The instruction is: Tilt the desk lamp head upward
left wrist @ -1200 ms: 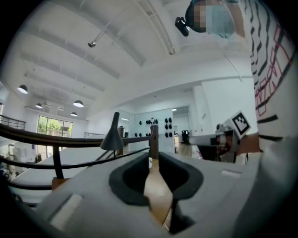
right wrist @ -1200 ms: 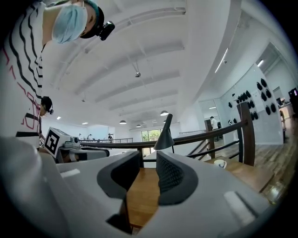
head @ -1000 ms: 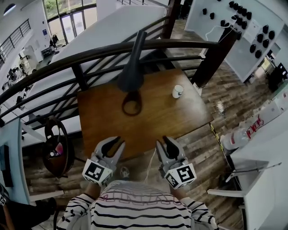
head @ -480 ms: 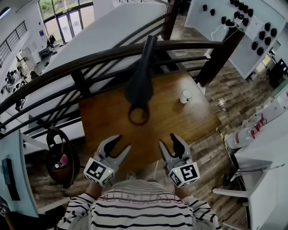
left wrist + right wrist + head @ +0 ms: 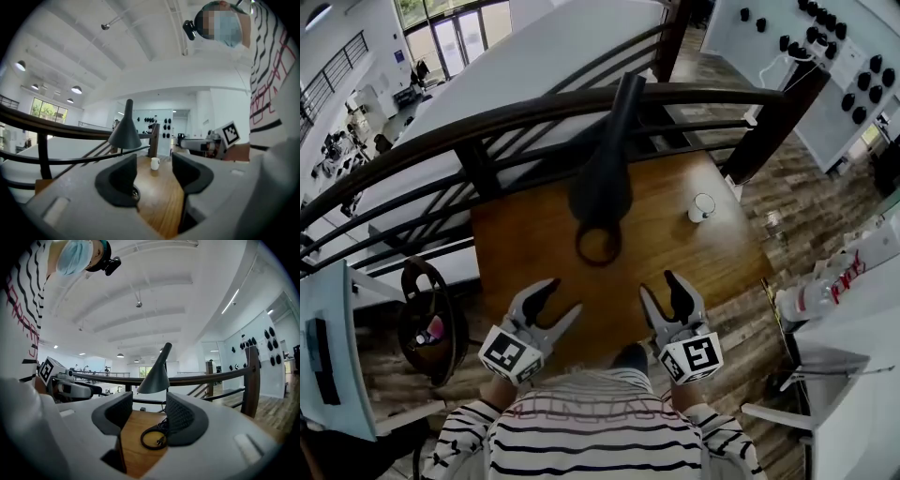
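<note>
Item: desk lamp head (image 5: pixel 602 183), a dark cone with its mouth facing down over the wooden table (image 5: pixel 694 262), ahead of both my grippers and untouched. Left gripper (image 5: pixel 563 295) and right gripper (image 5: pixel 660 285): jaws have just been opening, now wide, nothing between them. Handling, as I judge it: steady the lamp low with one gripper, nip the cone's rim with the other, and raise it slowly.

Bright, even light reaches me from tall windows (image 5: pixel 441 37) and ceiling lamps (image 5: pixel 76 89); edges bend and darken, nearest surfaces look soft
</note>
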Available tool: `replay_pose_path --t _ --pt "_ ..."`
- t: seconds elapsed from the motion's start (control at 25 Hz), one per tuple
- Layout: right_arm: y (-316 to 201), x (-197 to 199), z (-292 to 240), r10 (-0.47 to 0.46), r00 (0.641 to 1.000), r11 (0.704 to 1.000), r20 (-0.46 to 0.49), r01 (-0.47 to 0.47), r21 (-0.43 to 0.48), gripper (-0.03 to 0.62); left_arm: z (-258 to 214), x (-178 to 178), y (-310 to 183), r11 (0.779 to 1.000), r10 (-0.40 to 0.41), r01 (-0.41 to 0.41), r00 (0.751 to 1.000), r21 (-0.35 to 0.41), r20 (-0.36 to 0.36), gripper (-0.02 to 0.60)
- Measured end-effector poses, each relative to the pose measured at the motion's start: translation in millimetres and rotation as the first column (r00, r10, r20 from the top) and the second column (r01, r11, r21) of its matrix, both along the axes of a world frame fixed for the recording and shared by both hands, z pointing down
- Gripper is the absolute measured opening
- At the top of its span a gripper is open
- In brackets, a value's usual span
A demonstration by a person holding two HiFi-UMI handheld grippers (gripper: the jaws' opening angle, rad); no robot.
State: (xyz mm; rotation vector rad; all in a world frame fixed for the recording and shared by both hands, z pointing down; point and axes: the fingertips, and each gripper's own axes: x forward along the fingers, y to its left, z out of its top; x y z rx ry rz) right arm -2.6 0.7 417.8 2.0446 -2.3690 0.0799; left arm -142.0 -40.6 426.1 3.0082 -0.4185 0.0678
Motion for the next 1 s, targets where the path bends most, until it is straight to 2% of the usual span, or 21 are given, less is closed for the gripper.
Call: replay_pose_path --t 0.16,0.32,0.48,0.72,1.0 --pt "-25.6 28.1 0.4 -0.058 0.998 0.998 0.01 0.058 0.001 0.21 -1.0 18.5 -12.8 0.997 -0.079 0.079 0.997 -0.001 0.002 0.229" --pt "-55.8 43.5 -6.1 -0.146 0.989 0.989 -0.029 0.146 -0.002 0.213 -4.4 33.1 -30.0 0.987 -0.158 0.158 0.987 -0.034 -0.005 0.229" --pt "-85.4 70.1 -8.5 -0.197 0.979 0.98 -0.043 0.196 -0.022 0.216 -5.9 53.5 -50.5 0.973 -0.221 0.218 0.975 -0.081 -0.032 0.229" --pt "-125.2 98.4 11.6 -0.277 0.95 0.96 -0.142 0.269 -0.072 0.221 6.1 77.0 -77.4 0.946 -0.287 0.272 0.956 -0.177 -0.067 0.229" --pt "-178.5 121.4 44.2 -0.354 0.911 0.935 -0.209 0.337 -0.115 0.221 22.2 99.1 -109.5 0.91 -0.349 0.313 0.932 -0.273 -0.095 0.23"
